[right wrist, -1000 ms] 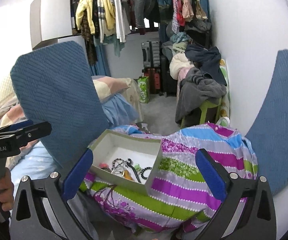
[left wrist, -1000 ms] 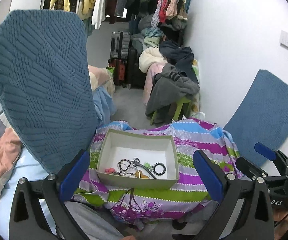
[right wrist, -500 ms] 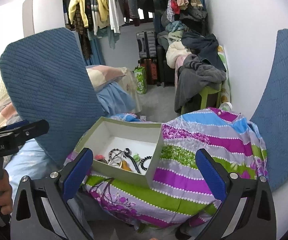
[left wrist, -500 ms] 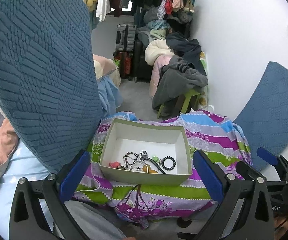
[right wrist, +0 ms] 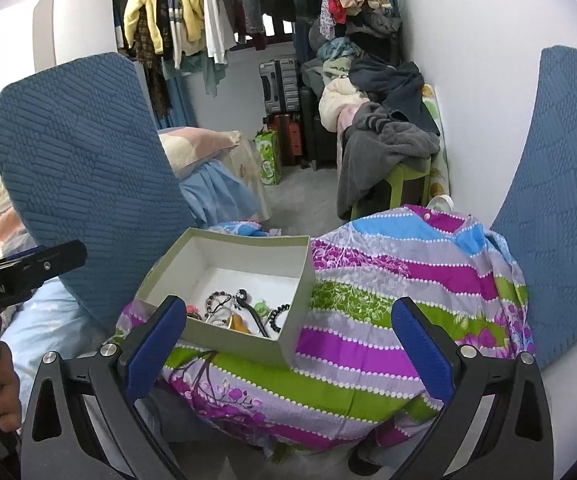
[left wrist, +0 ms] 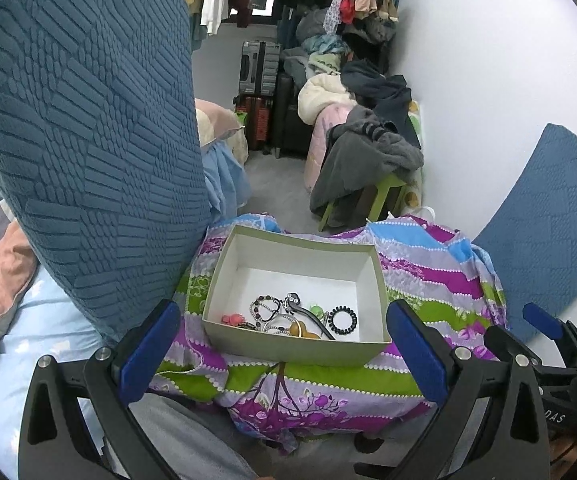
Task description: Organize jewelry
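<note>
We see the jewelry (left wrist: 288,314) heaped in the near half of an open green box (left wrist: 296,346) with a white inside: a beaded bracelet (left wrist: 264,306), a black coiled hair tie (left wrist: 342,319), a pink piece (left wrist: 233,319), an amber piece (left wrist: 300,328) and a dark hair clip (left wrist: 308,312), all touching or tangled. The box sits on a striped purple, green and blue cloth (left wrist: 428,280). Just left of the box stands a blue textured cushion (left wrist: 88,140); another blue cushion (right wrist: 560,200) leans on the wall well to its right. Our left tongs (left wrist: 284,354) hover near the box's front wall, jaws wide and empty. Our right tongs (right wrist: 288,344) hover over the box's right corner, also wide and empty.
</note>
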The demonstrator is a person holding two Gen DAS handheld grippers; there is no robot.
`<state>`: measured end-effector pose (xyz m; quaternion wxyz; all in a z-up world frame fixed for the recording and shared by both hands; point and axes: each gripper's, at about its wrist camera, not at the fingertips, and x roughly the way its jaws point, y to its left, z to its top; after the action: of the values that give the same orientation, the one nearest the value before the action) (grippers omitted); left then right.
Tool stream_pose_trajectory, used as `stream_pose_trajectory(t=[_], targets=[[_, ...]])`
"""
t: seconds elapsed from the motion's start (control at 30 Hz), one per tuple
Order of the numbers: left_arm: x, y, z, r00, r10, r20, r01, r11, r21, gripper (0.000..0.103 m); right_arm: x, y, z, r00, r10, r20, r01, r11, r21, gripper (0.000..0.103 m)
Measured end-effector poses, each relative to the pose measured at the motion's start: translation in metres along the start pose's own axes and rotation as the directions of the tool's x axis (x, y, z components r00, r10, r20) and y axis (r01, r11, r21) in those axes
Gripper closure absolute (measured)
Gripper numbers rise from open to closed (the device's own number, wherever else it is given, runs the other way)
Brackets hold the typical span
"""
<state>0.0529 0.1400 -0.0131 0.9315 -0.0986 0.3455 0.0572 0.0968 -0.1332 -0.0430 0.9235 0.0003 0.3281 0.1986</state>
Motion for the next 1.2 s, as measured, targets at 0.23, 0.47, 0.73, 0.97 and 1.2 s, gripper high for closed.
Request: stream_pose_trajectory(t=[0.23, 0.47, 0.73, 0.97, 1.2], targets=[[0.007, -0.002, 0.001, 1.0, 0.003, -0.013, -0.003, 1.0, 0.007, 0.0, 0.006, 0.003, -0.003, 1.0, 0.009, -0.017, -0.009, 1.0, 0.003, 0.0], [0.011, -0.003, 0.001, 1.0, 0.001, -0.028, -0.001, 1.0, 0.007, 0.0, 0.009, 0.002, -0.002, 1.0, 0.004, -0.02, -0.004, 1.0, 0.004, 0.0], [0.015, -0.004, 0.002, 0.999, -0.001, -0.033, 0.001, 1.0, 0.016, 0.0, 0.011, -0.002, -0.004, 1.0, -0.015, -0.02, 0.016, 1.0, 0.003, 0.0], [0.017, -0.005, 0.002, 0.999, -0.009, -0.034, 0.01, 1.0, 0.025, 0.0, 0.011, -0.009, -0.004, 1.0, -0.026, -0.017, 0.026, 0.999, 0.019, 0.0], [0.016, -0.006, 0.004, 0.999, -0.011, -0.032, 0.013, 0.999, 0.035, 0.0, 0.009, -0.014, -0.005, 0.999, -0.038, -0.016, 0.039, 0.999, 0.021, 0.0]])
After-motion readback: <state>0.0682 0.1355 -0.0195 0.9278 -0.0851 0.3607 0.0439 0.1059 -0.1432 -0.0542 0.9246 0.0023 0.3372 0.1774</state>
